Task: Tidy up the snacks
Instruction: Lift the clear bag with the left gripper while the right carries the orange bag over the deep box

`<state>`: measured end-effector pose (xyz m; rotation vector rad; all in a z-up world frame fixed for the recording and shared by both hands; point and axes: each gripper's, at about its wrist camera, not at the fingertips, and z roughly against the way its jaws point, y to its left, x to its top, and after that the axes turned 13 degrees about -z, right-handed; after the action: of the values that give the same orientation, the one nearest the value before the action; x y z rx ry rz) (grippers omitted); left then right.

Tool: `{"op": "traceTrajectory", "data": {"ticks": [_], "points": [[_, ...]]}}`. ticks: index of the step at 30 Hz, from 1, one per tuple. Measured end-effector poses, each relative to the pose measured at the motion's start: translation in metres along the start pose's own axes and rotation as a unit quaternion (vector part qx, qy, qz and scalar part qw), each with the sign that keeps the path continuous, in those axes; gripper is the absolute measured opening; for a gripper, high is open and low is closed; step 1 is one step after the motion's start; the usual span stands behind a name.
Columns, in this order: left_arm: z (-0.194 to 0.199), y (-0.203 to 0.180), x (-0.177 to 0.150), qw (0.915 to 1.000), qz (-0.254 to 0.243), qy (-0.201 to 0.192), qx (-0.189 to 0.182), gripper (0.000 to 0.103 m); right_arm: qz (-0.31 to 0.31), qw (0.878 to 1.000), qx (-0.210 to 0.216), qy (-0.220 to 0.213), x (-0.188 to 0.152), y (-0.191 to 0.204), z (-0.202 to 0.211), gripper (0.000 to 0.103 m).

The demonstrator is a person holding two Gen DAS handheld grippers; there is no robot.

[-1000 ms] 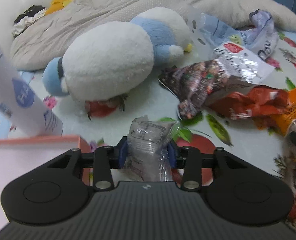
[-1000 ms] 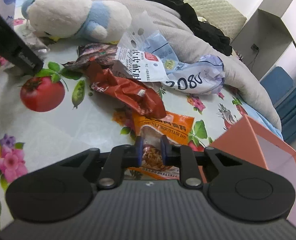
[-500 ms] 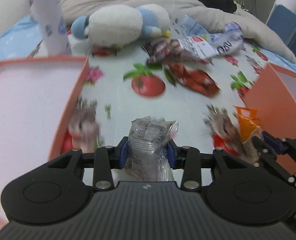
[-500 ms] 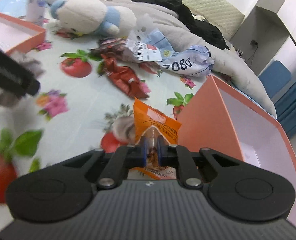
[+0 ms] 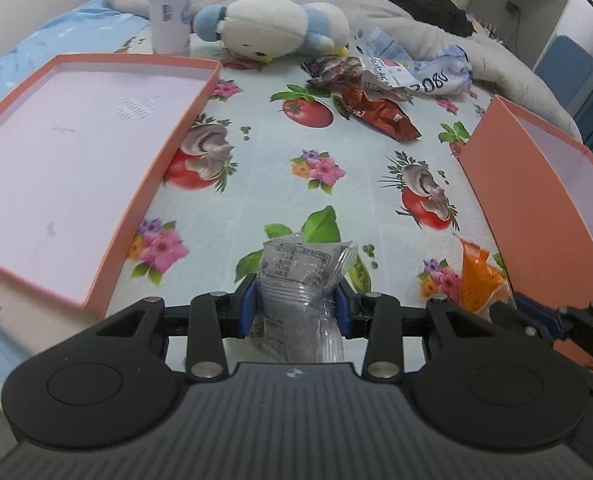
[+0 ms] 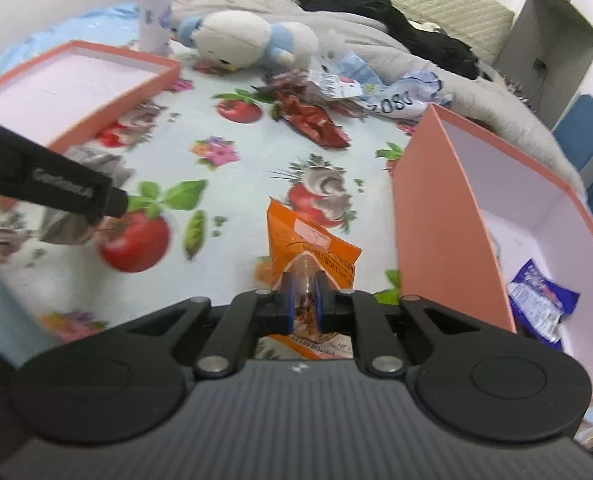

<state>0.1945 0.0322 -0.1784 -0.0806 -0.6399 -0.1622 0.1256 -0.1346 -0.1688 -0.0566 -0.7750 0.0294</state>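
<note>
A clear crinkly packet (image 5: 298, 280) with black print is pinched upright between the blue pads of the left gripper (image 5: 296, 307), lifted above the cloth, near the shallow salmon-pink tray (image 5: 168, 146) on the left. The right gripper (image 6: 302, 304) has its jaws narrowed onto a glossy orange packet (image 6: 308, 246), also held upright, just beside the tall pink box (image 6: 432, 216). Each packet seems held by its lower end so it can be carried over a rim and dropped in. One blue foil packet (image 6: 542, 302) already lies inside the box; the tray looks bare. More snacks wait in a heap at the far end: a crumpled red packet (image 5: 380, 114), a dark foil one and white-and-blue plastic bags. The smooth tablecloth (image 5: 280, 184) is printed with tomatoes and flowers. Behind sit a soft white-and-blue plush bird (image 5: 272, 30) and a white bottle (image 5: 170, 4).
</note>
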Motion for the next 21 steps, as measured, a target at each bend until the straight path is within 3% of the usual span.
{"op": "traceTrajectory", "data": {"ticks": [6, 8, 10, 12, 15, 17, 21], "points": [[0.006, 0.006, -0.019, 0.9999, 0.012, 0.005, 0.000, 0.044, -0.029, 0.998, 0.052, 0.022, -0.011, -0.002, 0.011, 0.014], [0.004, 0.009, -0.025, 0.9998, 0.015, 0.010, 0.001, 0.044, -0.037, 0.995, 0.088, 0.027, -0.012, -0.004, 0.013, 0.015], [0.006, 0.010, -0.030, 0.9999, 0.010, 0.008, 0.007, 0.044, -0.039, 0.993, 0.112, 0.027, -0.014, -0.006, 0.014, 0.028], [0.009, 0.011, -0.033, 0.9999, 0.006, 0.005, 0.012, 0.044, -0.051, 0.991, 0.125, 0.023, -0.015, -0.012, 0.015, 0.054], [0.011, 0.014, -0.039, 0.9999, 0.004, 0.001, 0.012, 0.044, -0.074, 0.989, 0.129, 0.009, -0.016, -0.022, 0.014, 0.074], [0.012, 0.015, -0.043, 0.9999, 0.005, 0.000, 0.011, 0.044, -0.082, 0.990, 0.115, 0.002, -0.015, -0.026, 0.011, 0.084], [0.015, 0.014, -0.046, 0.9999, -0.006, -0.008, 0.006, 0.044, -0.079, 0.992, 0.103, 0.011, -0.012, -0.034, -0.002, 0.084]]}}
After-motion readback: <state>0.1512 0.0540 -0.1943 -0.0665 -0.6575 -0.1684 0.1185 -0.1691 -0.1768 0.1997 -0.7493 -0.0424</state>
